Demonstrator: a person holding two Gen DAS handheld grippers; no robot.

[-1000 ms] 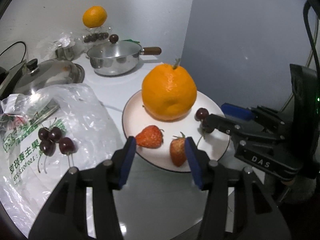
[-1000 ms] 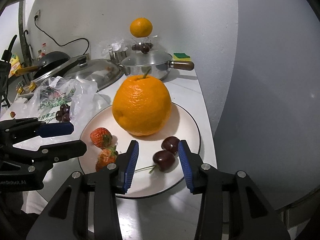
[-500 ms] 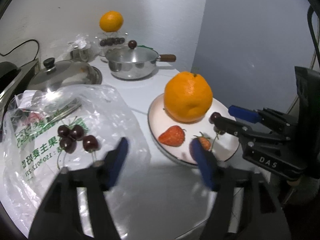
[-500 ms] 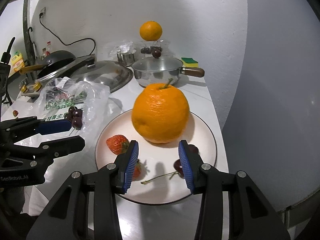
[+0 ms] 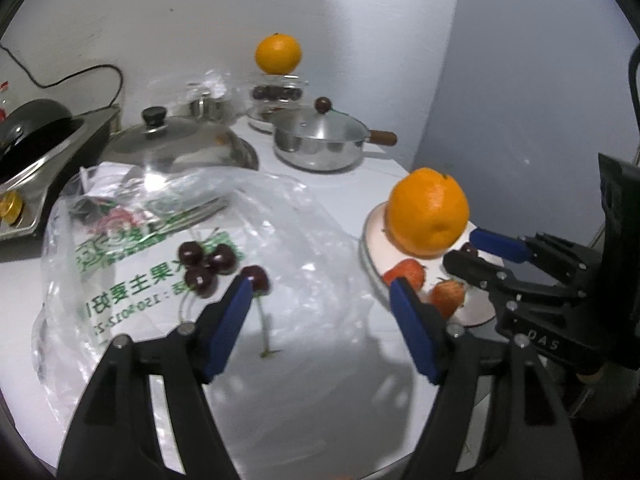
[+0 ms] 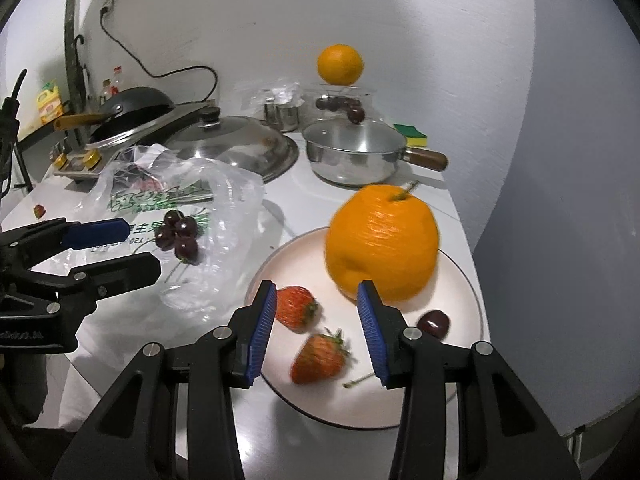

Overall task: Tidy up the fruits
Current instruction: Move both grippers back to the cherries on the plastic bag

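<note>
A big orange (image 6: 380, 240), two strawberries (image 6: 294, 306) (image 6: 320, 356) and a dark cherry (image 6: 434, 322) lie on a pale plate (image 6: 460, 280). My right gripper (image 6: 316, 288) hovers open over the plate's near side, above the strawberries, and grips nothing. Several dark cherries (image 5: 204, 266) rest on a clear plastic bag (image 5: 160, 240) left of the plate. One stemmed cherry (image 5: 258, 278) lies just beyond the left pad. My left gripper (image 5: 320, 284) is open and empty over the bag's right part. The plate (image 5: 372, 232) is beyond its right finger.
At the back stand a lidded steel pan (image 6: 352, 156), a large steel lid (image 6: 236, 148), a second orange (image 6: 340, 65) on a glass jar of cherries, a sponge (image 6: 410, 134) and a stove with a wok (image 6: 132, 108). The counter edge runs just right of the plate.
My left gripper's jaws have spread wider and it has swung left, from the plate to the cherries on the bag. My right gripper has shifted from over the plate's cherries to over the strawberries.
</note>
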